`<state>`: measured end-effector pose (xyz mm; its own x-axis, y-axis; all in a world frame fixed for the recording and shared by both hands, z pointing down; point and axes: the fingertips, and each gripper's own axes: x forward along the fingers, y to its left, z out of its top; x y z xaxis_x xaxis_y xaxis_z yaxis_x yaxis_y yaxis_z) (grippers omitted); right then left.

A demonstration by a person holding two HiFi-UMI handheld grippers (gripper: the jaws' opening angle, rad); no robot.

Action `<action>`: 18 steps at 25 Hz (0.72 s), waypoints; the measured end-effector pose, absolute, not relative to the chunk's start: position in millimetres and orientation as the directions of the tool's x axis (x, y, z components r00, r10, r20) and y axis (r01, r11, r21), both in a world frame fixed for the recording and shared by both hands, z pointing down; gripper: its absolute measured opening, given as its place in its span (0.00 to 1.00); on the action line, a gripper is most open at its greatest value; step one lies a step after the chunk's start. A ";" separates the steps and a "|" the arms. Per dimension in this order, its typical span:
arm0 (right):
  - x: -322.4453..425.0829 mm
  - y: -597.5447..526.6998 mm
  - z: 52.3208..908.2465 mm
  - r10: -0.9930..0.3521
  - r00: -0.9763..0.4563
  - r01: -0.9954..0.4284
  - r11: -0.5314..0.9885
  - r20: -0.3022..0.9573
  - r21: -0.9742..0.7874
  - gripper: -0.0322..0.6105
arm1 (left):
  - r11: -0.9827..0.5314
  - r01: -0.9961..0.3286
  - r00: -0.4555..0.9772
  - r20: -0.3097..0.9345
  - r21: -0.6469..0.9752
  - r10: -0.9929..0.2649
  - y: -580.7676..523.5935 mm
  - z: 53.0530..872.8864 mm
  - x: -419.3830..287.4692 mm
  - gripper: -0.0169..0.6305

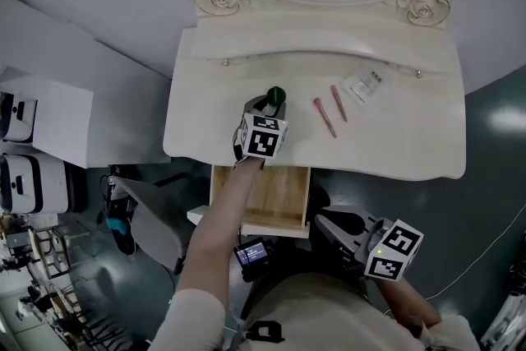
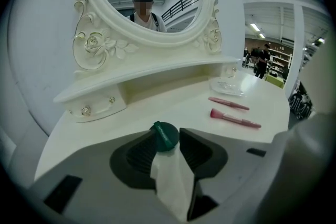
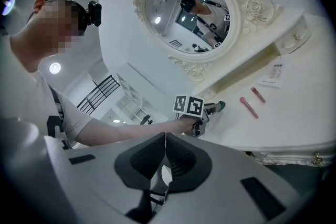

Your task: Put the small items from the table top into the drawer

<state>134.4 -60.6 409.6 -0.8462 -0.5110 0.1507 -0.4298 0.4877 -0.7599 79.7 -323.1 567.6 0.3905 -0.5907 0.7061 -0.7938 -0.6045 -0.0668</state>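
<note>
Our left gripper point(image 1: 268, 103) has its jaws clamped on a white tube with a green cap point(image 2: 170, 178). The tube's long axis runs along the jaws and its cap points away from the open drawer point(image 1: 283, 193). It hangs over the bench point(image 1: 394, 136) just behind the drawer's front opening, so we judge the coming move is back toward us and down. Our right gripper point(image 3: 165, 136), jaws together and empty, waits to the drawer's right; two pink makeup brushes point(image 1: 325, 117) lie behind the drawer's right end.

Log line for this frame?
left gripper: shut on tube | right gripper: shut, empty | drawer: open | table: two brushes, packet
</note>
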 end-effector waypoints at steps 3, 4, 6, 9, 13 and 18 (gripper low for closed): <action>137.8 -58.5 412.9 -0.508 -0.846 -0.434 0.483 0.160 -0.761 0.09 | -0.600 -0.797 0.374 0.720 -0.073 -0.584 -324.7 573.8 79.0 0.31; 138.6 -57.9 413.7 -0.507 -0.847 -0.435 0.482 0.162 -0.761 0.09 | -0.600 -0.796 0.370 0.725 -0.075 -0.581 -325.3 576.1 79.1 0.30; 140.6 -57.5 414.8 -0.508 -0.846 -0.436 0.480 0.164 -0.761 0.09 | -0.600 -0.796 0.362 0.734 -0.078 -0.575 -326.4 580.3 79.0 0.26; 144.6 -57.8 416.4 -0.514 -0.841 -0.440 0.473 0.166 -0.763 0.09 | -0.598 -0.797 0.355 0.740 -0.079 -0.571 -327.8 583.2 79.6 0.24; 145.5 -57.6 417.5 -0.515 -0.840 -0.446 0.473 0.172 -0.760 0.09 | -0.587 -0.808 0.368 0.738 -0.047 -0.566 -328.8 582.7 78.0 0.22; 144.0 -59.4 415.8 -0.516 -0.841 -0.442 0.478 0.165 -0.759 0.09 | -0.566 -0.825 0.389 0.735 0.009 -0.555 -329.6 583.8 76.2 0.19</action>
